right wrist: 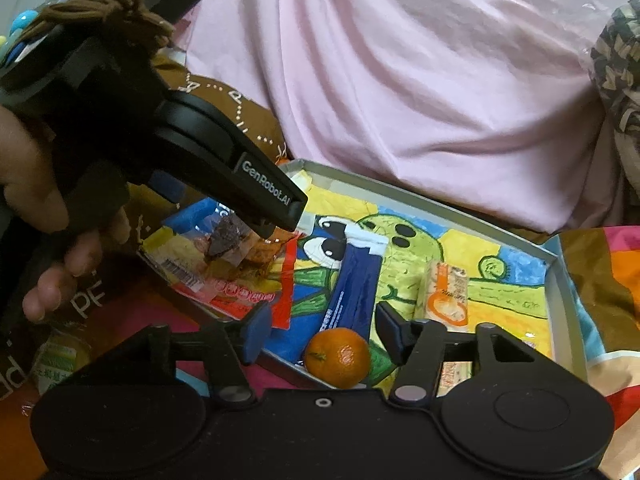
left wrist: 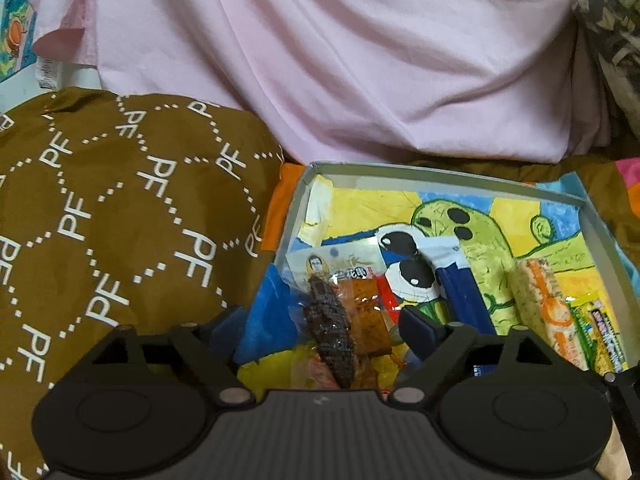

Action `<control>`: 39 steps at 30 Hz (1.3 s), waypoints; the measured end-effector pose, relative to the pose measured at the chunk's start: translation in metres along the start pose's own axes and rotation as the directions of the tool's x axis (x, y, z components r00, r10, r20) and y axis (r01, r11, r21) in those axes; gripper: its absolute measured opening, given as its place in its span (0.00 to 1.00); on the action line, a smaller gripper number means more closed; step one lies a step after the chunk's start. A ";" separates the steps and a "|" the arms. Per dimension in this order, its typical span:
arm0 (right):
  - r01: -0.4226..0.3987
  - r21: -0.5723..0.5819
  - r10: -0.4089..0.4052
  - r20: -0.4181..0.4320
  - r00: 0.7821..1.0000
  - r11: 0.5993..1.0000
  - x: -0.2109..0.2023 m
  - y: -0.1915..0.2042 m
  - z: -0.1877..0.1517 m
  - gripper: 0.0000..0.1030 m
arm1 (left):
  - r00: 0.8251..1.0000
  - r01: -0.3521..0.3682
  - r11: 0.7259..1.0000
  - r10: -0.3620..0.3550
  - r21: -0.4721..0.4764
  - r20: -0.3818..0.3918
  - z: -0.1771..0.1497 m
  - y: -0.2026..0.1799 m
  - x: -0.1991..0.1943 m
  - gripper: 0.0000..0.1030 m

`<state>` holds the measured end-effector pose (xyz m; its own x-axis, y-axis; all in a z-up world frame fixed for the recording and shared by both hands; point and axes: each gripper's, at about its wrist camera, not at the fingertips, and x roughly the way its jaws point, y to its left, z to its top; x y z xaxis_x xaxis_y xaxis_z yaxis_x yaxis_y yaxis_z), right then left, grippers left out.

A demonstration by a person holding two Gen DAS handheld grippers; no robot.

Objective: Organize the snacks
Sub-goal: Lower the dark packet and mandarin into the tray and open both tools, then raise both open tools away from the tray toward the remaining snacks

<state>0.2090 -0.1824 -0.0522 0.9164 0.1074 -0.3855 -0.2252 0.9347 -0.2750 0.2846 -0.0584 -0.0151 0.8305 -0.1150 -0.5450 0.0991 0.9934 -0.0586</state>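
Note:
A shallow tray (left wrist: pixel 440 178) lined with a cactus drawing holds the snacks. My left gripper (left wrist: pixel 326 328) is open over its near-left corner. A clear packet of dark jerky and orange tofu (left wrist: pixel 340 312) lies between the spread fingers. In the right wrist view this packet (right wrist: pixel 228 248) rests partly over the tray rim (right wrist: pixel 420 196), under the left gripper's black body (right wrist: pixel 208 152). My right gripper (right wrist: pixel 324 336) is open just above a tangerine (right wrist: pixel 338 356) in the tray's near corner. A long blue packet (right wrist: pixel 356 280) and a rice cracker bar (right wrist: pixel 444 296) lie flat inside.
A brown bag printed PF (left wrist: pixel 120 220) lies left of the tray, and pink cloth (left wrist: pixel 320 60) rises behind it. A green-yellow packet (left wrist: pixel 600 332) lies beside the rice bar. A hand (right wrist: pixel 32 184) holds the left gripper. A colourful bag (right wrist: pixel 600 280) borders the tray's right side.

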 end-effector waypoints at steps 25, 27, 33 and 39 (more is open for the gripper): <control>0.062 0.155 -0.093 0.204 0.975 0.986 -0.123 -0.021 0.027 0.99 | 0.984 0.048 0.992 -0.028 -0.115 0.176 -0.015 0.041 -0.143 1.00; 0.056 0.161 -0.089 0.211 0.973 0.985 -0.136 -0.021 0.027 0.99 | 0.983 0.052 0.991 -0.029 -0.122 0.181 -0.020 0.047 -0.155 1.00; 0.049 0.157 -0.083 0.213 0.974 0.986 -0.168 -0.013 0.021 0.99 | 0.981 0.012 0.996 0.005 -0.090 0.193 -0.036 0.059 -0.188 1.00; 0.052 0.168 -0.085 0.194 0.977 0.984 -0.195 -0.004 0.012 0.99 | 0.980 -0.015 0.999 0.020 -0.029 0.196 -0.053 0.066 -0.213 1.00</control>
<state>0.0350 -0.2030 0.0350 0.9790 0.0912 -0.1825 -0.1182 0.9827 -0.1429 0.0852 0.0317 0.0527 0.9236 -0.0939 -0.3716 0.0709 0.9947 -0.0751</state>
